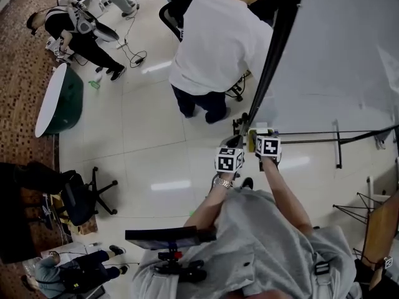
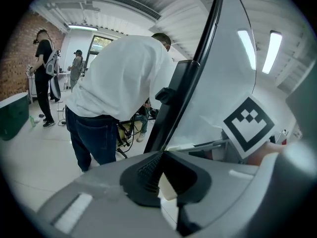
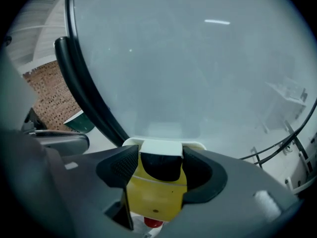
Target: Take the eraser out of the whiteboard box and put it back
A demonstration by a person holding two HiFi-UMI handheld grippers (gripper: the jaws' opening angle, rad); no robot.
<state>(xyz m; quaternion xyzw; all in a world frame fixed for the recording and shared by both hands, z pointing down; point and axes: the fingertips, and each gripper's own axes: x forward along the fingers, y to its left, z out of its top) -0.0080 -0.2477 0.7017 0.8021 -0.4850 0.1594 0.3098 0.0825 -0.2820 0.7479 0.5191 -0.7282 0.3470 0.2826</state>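
The right gripper (image 3: 161, 157) is at the lower left corner of the whiteboard (image 3: 198, 58), where the white box (image 3: 158, 145) hangs. The eraser (image 3: 156, 192), yellow with a black far end, lies directly between its fingers. The fingers stand wide, and each one seems to lie against one side of the eraser, so I judge it is pinched and not only straddled.

The long axis of the eraser runs the same way as the fingers point, so they take it across its short width. The rim of the box shows just behind the black end. I cannot tell if the eraser still sits inside the box.

The left gripper (image 2: 161, 155) is just to the left, with its fingers pressed together and nothing in them. The move therefore belongs to the right hand.
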